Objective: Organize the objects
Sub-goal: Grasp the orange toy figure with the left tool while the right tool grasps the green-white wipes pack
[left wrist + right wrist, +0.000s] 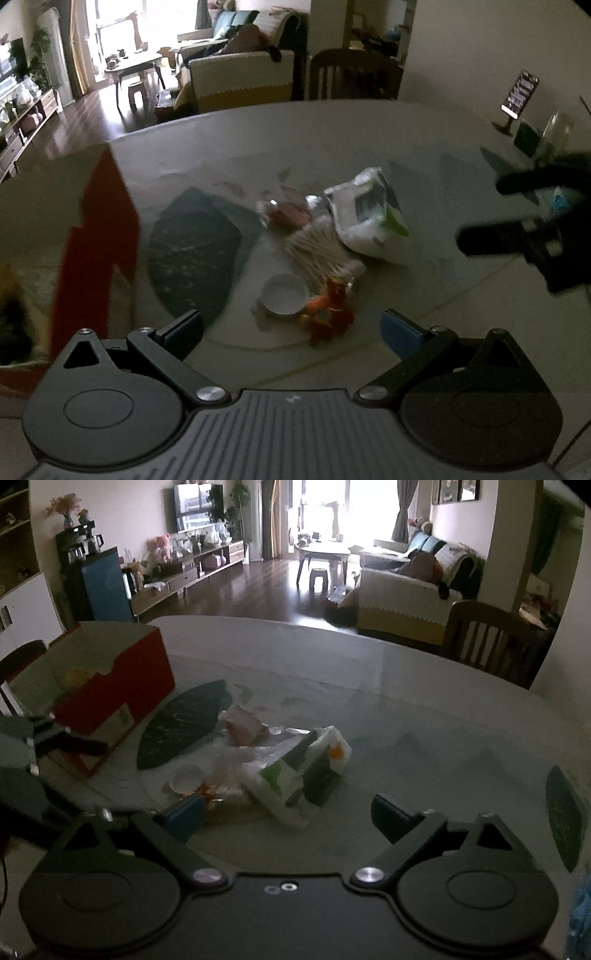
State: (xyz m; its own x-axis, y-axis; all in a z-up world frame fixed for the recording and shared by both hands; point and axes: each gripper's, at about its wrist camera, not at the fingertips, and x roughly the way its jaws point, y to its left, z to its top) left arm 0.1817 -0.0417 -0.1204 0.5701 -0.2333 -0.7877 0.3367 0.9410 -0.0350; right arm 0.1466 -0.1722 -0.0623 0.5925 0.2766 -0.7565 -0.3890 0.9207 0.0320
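Both the left gripper (291,328) and right gripper (288,812) hover open and empty near the clutter (325,243), presumably ready to load the box (114,686) beside it.

Red box (122,686); white-green packet (373,218); white cap (284,293); dark green leaf-pattern mat (192,251).

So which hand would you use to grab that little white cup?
Probably the left. The left gripper is open with the cup just ahead between its fingers; from the right gripper, the cup sits off to the side.
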